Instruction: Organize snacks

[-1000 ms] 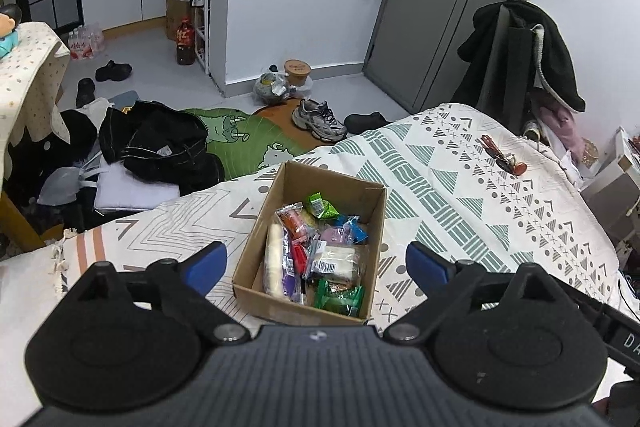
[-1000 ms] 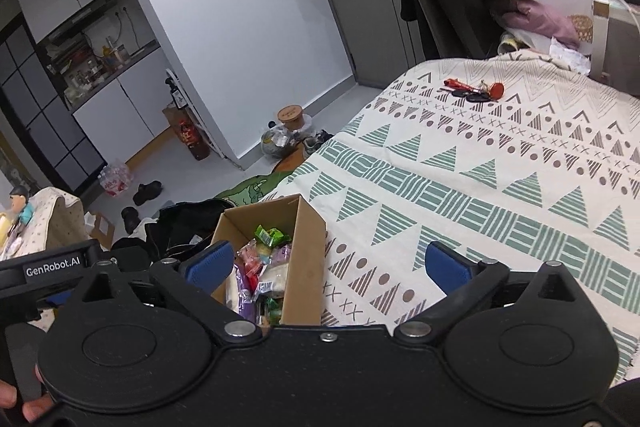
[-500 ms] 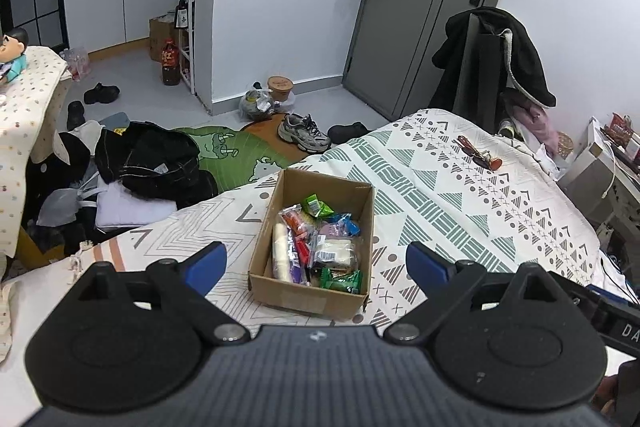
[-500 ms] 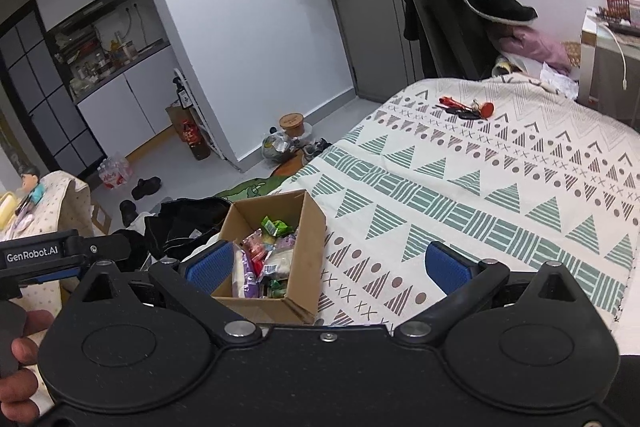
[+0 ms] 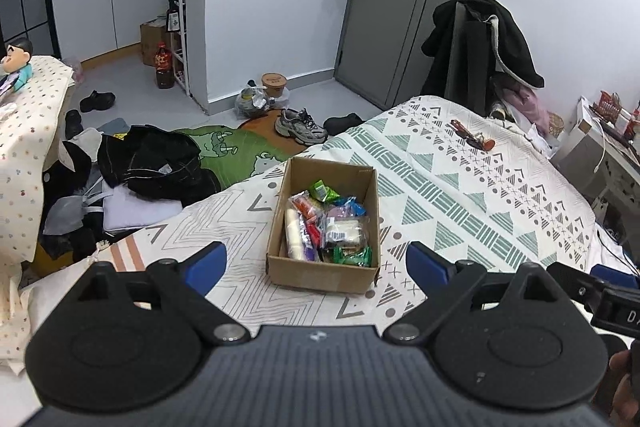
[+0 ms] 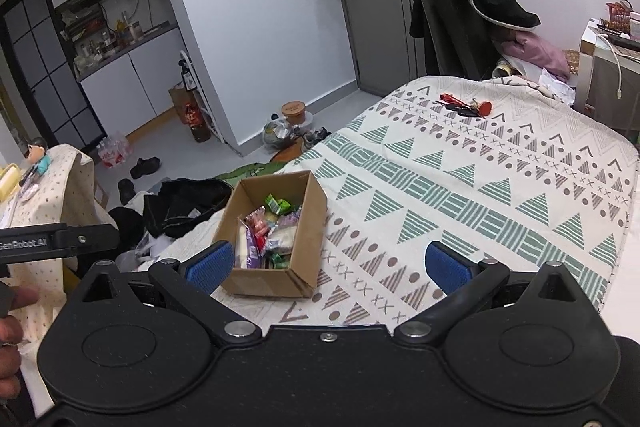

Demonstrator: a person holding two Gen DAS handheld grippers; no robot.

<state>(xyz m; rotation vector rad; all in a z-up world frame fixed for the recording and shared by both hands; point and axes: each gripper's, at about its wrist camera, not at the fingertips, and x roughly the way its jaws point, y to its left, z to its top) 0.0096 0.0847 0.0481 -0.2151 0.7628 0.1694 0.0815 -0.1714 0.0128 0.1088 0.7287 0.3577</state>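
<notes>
You are holding both grippers, left (image 5: 316, 263) and right (image 6: 330, 263), spread wide and empty above the patterned bedspread (image 5: 460, 195), where the cardboard box (image 5: 320, 273) of snacks (image 5: 328, 223) (assorted wrappers) is sitting near the bed's edge.

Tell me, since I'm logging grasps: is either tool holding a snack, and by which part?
Nothing is held. Left tool and right tool are both open and empty; the snacks lie in the cardboard box.
</notes>
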